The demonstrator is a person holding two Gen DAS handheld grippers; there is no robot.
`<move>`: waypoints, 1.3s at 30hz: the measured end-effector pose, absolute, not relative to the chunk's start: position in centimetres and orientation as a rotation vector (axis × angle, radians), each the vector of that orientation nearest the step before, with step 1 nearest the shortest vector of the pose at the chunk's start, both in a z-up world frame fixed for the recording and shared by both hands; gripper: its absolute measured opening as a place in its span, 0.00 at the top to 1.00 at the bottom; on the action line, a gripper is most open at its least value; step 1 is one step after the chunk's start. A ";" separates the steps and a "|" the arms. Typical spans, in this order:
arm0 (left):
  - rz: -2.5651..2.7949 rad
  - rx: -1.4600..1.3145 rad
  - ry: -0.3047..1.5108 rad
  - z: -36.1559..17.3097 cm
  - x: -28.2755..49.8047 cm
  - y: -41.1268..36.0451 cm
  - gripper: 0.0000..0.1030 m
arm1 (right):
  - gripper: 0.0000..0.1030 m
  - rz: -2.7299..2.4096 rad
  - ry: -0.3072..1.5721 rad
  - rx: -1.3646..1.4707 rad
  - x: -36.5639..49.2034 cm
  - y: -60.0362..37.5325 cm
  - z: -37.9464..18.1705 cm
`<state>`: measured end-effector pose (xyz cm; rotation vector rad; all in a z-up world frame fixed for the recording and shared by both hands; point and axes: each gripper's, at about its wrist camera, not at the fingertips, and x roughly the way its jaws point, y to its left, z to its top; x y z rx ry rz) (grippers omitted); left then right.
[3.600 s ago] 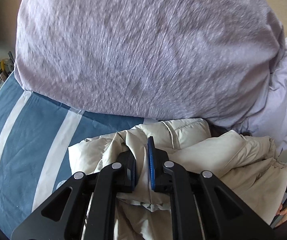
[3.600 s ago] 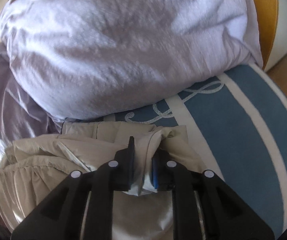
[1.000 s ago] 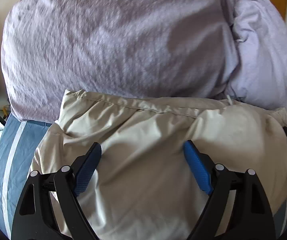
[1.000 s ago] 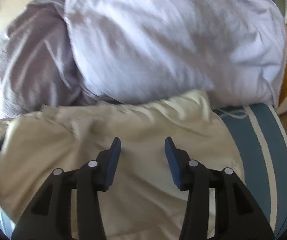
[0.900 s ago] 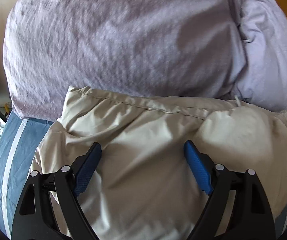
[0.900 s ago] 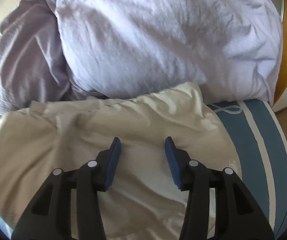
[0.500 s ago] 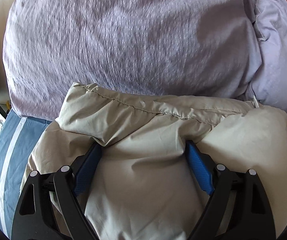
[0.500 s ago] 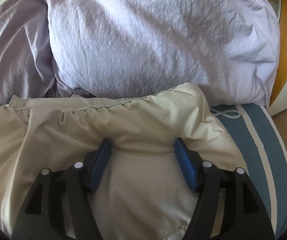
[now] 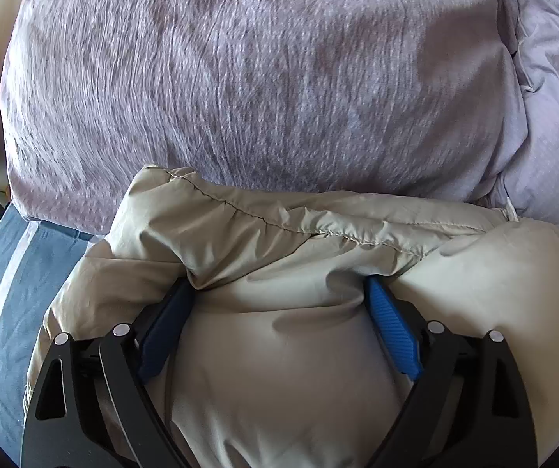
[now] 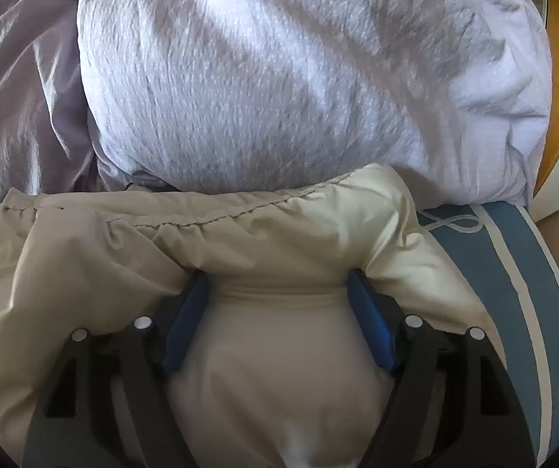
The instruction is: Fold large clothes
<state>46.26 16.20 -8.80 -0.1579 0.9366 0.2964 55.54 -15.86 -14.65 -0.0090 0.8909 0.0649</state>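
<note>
Against the pillows (image 9: 264,78): we see the beige jacket (image 9: 279,351) bundled, apparently folded.
Left gripper (image 9: 279,292): jaws wide, pressing fabric.
Right gripper (image 10: 275,284): likewise.
Remaining: we judge flattening only.

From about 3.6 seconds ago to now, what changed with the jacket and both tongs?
Both tongs let go: the left tongs and right tongs, formerly pinching bunched fabric, are open and pressed into the beige jacket, now folded flat with its hem against the lilac pillows. The pillows and blue striped bedspread look unchanged.
</note>
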 end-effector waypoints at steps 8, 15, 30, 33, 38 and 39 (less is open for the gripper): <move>0.298 -0.177 0.924 -10.9 46.4 17.8 0.10 | 0.27 0.063 0.884 -0.023 55.8 -15.6 -15.7; 0.300 -0.179 0.916 -11.6 46.2 17.5 0.09 | 0.26 0.061 0.883 -0.024 55.8 -15.5 -15.9; 0.280 -0.216 0.966 -9.2 43.1 19.5 0.10 | 0.23 0.072 0.958 0.018 55.5 -17.3 -14.6; 0.303 -0.229 0.954 -7.4 40.9 21.2 0.10 | 0.21 0.056 0.958 0.052 54.2 -19.3 -13.1; 0.350 -0.250 0.950 -5.7 36.8 24.2 0.10 | 0.16 0.017 0.999 0.181 52.1 -24.3 -11.9; 0.359 -0.260 0.961 -5.8 35.9 25.0 0.10 | 0.16 0.019 1.023 0.216 51.7 -25.4 -12.2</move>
